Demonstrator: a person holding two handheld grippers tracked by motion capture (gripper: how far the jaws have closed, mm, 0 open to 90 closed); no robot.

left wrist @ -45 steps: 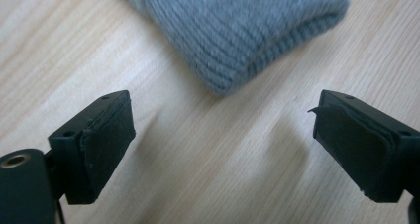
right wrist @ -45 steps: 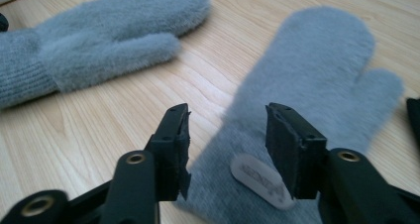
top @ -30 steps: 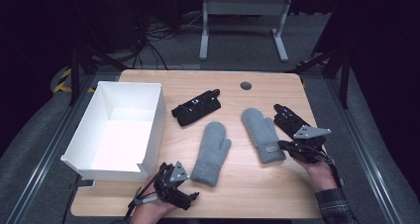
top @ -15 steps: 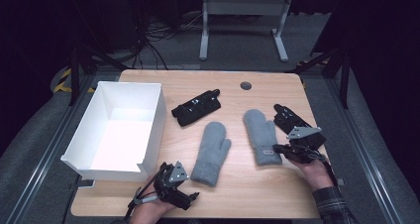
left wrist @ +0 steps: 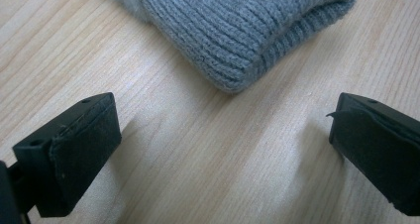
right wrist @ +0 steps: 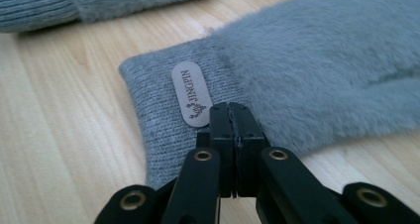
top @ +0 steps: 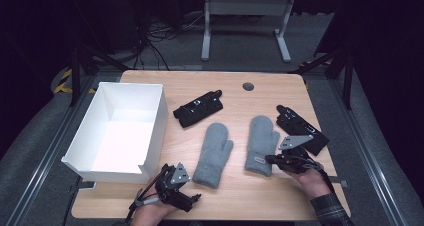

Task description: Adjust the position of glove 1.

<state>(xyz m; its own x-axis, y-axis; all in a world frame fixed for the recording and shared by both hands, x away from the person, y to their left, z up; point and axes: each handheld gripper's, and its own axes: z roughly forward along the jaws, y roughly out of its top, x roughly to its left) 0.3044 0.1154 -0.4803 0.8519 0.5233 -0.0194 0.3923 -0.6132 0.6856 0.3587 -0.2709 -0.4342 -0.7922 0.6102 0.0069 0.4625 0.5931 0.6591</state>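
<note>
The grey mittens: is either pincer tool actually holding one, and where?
The right gripper pinches the right mitten by its ribbed cuff; the left gripper holds nothing.

2 grey mittens are counted on the desk (top: 235,206): the left mitten (top: 212,154) and the right mitten (top: 262,144). 2 black gloves are seen, the nearer-centre glove (top: 198,107) and the right-edge glove (top: 301,128). 1 white box (top: 156,117) is present. 2 tools are held, the left tool (top: 194,200) and the right tool (top: 270,159).
</note>
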